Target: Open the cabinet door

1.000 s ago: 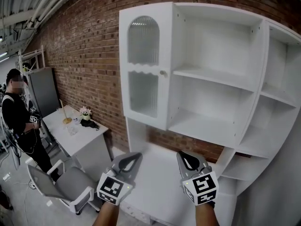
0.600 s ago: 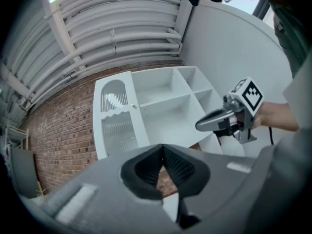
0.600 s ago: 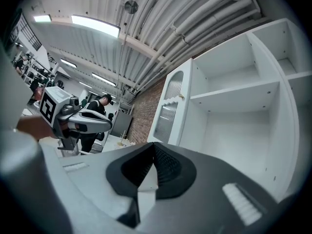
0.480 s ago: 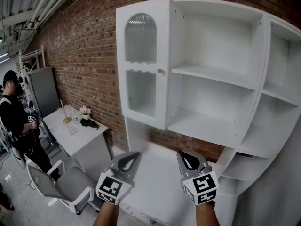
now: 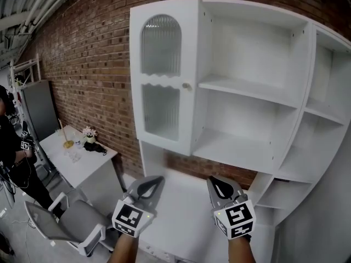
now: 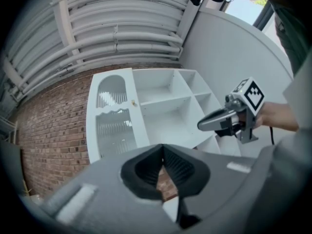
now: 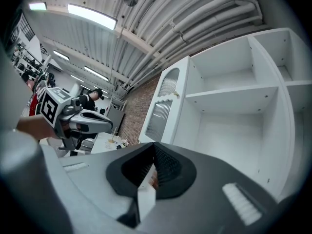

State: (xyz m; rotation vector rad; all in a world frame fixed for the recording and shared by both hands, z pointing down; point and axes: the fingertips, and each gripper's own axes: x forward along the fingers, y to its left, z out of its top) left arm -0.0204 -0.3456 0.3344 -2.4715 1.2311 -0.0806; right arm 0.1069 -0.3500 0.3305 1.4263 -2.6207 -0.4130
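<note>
Standing against a brick wall (image 5: 93, 59), the white cabinet (image 5: 299, 70) fills most of the head view. Its door (image 5: 164, 114) covers the left section, with ribbed glass panes, the upper one arched. A small round knob (image 5: 187, 85) sits near the door's right edge, next to the open shelves (image 5: 247, 92). The door looks flush with the cabinet front.

Both grippers are low in the head view, side by side and well apart from the door, over the cabinet's white lower ledge (image 5: 181, 212). The left gripper (image 5: 157, 181) has its jaws closed on nothing. It sits below the door and roughly under the knob, which is high above it. The right gripper (image 5: 215, 181) also has its jaws closed and empty, and sits further right, below the open shelves.

In the left gripper view the door is above and left of the jaw tips. In the right gripper view it is beyond the tips, a little right of them.

At the left of the room are a pale surface (image 5: 82, 166) with small items, a grey chair (image 5: 66, 223) and a person (image 5: 8, 152) at the frame edge.
</note>
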